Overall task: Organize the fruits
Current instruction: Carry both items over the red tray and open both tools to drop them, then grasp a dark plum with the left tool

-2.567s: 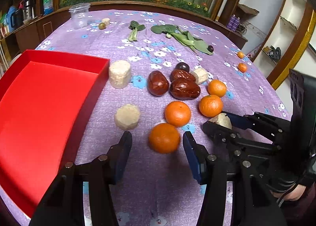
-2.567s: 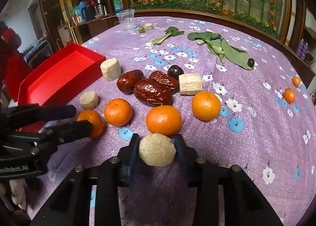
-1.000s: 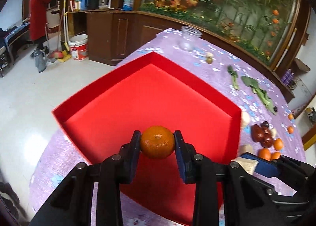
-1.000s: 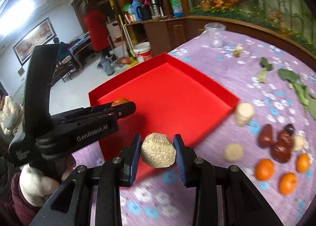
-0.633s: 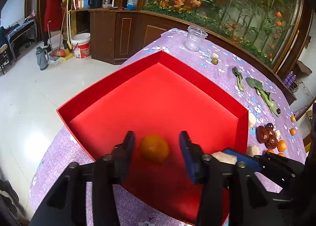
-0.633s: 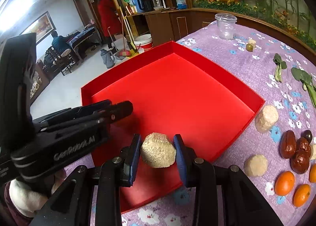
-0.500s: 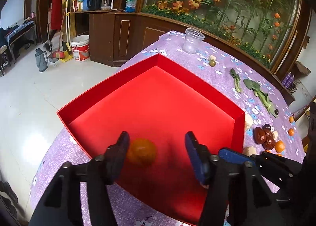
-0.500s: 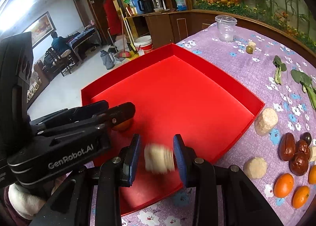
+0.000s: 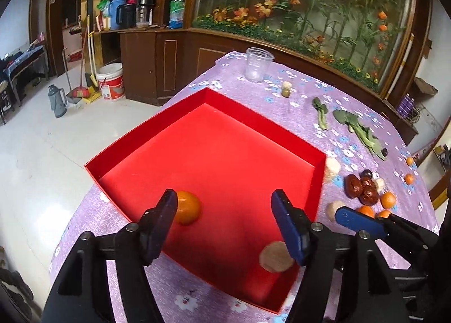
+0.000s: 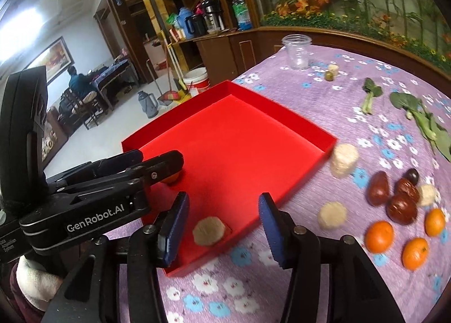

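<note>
Drop-off step: both pieces in the red box, jaws letting go

Left wrist view: left gripper (image 9: pixel 224 207) over the red box (image 9: pixel 317 179), jaws apart and opening, nothing between the pads. Orange (image 9: pixel 187 207) lies on the box floor just inside the left finger – released. Beige round piece (image 9: pixel 274 260) sits near the box's near corner.

Right wrist view: right gripper (image 10: pixel 222 221) jaws opening too; the beige piece lies below, between them but not pinched. Box holds just those 2 items. Next, prob. – back to the table pile: oranges (image 10: pixel 379 237), dates (image 10: pixel 401 207), more beige rounds (image 10: pixel 332 214)
</note>
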A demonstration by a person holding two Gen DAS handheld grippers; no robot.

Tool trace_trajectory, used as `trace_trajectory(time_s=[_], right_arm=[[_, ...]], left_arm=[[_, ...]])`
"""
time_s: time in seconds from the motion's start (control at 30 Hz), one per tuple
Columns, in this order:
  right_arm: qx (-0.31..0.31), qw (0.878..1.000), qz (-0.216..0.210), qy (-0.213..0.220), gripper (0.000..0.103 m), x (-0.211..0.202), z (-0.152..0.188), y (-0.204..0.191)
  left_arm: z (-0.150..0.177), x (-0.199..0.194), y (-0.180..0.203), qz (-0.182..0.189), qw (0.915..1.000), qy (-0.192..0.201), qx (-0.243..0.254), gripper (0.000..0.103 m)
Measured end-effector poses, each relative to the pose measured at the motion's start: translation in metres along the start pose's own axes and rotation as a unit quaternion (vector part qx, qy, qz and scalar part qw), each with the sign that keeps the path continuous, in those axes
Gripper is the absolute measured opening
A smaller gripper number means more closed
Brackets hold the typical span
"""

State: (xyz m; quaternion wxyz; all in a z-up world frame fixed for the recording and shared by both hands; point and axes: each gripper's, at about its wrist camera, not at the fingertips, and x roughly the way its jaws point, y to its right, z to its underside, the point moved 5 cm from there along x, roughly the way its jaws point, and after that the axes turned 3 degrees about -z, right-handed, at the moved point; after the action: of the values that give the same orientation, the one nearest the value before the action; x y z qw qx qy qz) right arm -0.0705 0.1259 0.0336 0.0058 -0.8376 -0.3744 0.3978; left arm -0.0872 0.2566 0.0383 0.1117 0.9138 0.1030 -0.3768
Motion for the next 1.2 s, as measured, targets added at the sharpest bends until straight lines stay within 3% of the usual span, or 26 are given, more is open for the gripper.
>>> trace_trajectory(time_s=[0.13, 0.57, 0.97, 1.2], right_arm=[[0.018, 1.0, 0.01, 0.019, 0.064, -0.02, 0.007, 0.011], [0.11, 0.991, 0.053, 0.054, 0.068, -0.081, 0.049, 0.073], [0.156, 0.982, 0.079, 0.07, 0.069, -0.111, 0.083, 0.108], [0.168, 0.98, 0.081, 0.063, 0.069, -0.11, 0.094, 0.115]], left_arm=[[0.003, -0.012, 0.012, 0.007, 0.9999, 0.006, 0.014, 0.072], [0.035, -0.042, 0.049, 0.043, 0.9977, -0.002, 0.053, 0.072], [0.108, -0.041, 0.093, 0.075, 0.9834, -0.053, 0.157, 0.072], [0.137, -0.039, 0.094, 0.078, 0.9771, -0.075, 0.183, 0.072]])
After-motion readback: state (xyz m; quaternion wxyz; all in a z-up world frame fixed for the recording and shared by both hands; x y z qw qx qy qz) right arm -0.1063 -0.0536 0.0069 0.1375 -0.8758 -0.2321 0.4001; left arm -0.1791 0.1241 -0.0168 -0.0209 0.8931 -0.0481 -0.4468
